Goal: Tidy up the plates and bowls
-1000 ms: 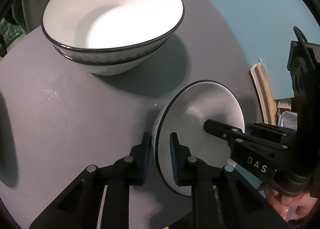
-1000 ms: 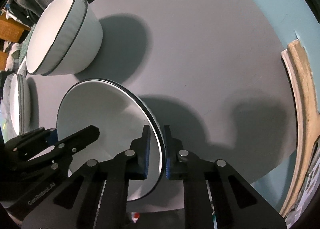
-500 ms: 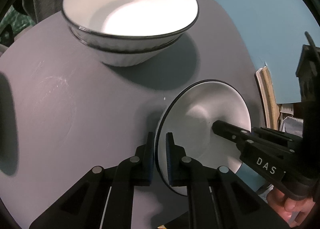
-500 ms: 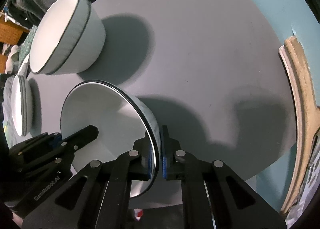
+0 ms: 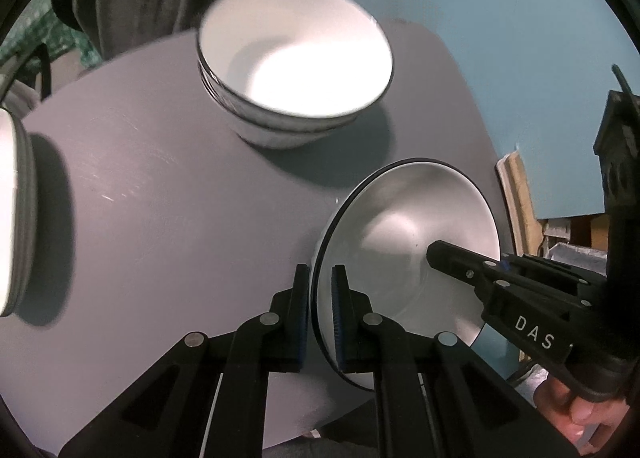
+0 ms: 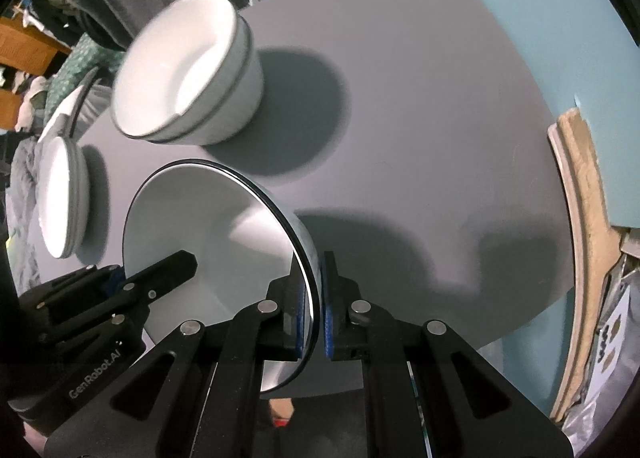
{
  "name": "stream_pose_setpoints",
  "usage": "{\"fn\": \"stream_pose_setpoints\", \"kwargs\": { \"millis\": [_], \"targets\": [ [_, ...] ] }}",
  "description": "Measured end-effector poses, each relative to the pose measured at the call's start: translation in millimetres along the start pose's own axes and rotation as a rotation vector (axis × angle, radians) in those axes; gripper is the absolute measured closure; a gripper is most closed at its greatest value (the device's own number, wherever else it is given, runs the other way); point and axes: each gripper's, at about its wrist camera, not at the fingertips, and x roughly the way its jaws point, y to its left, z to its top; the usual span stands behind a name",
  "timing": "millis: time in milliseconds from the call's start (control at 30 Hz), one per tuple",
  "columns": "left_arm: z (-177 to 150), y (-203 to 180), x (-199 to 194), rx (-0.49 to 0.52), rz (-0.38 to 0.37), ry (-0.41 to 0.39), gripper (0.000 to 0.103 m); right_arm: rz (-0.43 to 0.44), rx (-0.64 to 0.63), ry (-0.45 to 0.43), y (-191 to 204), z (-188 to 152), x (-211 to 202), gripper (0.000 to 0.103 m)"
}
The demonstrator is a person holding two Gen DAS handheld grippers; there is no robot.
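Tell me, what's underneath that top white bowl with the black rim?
A second matching white bowl nests under the top bowl, on the grey round table. Only its rim and outer wall show; its inside is covered.

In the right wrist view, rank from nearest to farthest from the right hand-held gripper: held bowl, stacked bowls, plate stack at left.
1. Held bowl, its rim clamped in the right hand-held gripper.
2. Stacked bowls, beyond it, upper left on the table.
3. Plate stack, at the table's far left edge.
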Motion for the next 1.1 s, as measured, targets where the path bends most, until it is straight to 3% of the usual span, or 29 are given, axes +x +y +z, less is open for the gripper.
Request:
{"fn": "stream_pose_setpoints", "kwargs": {
  "millis": [467, 800, 1100],
  "targets": [
    [28.0, 10.9, -63.3, -0.042, 0.011, -0.138, 0.093, 0.028, -0.093, -0.069, 39.2, 16.1, -27.8, 0.096],
    [60.8, 13.3, -68.7, -0.044, 0.048, -0.2, 0.093, 0.035, -0.113, -0.114, 56.9, 53.8, -30.1, 0.096],
    [94.3, 17.7, -55.1, -0.049, 0.069, -0.205, 0.093, 0.035, -0.1, -0.116, 56.3, 83.9, -26.6, 0.096]
  ]
}}
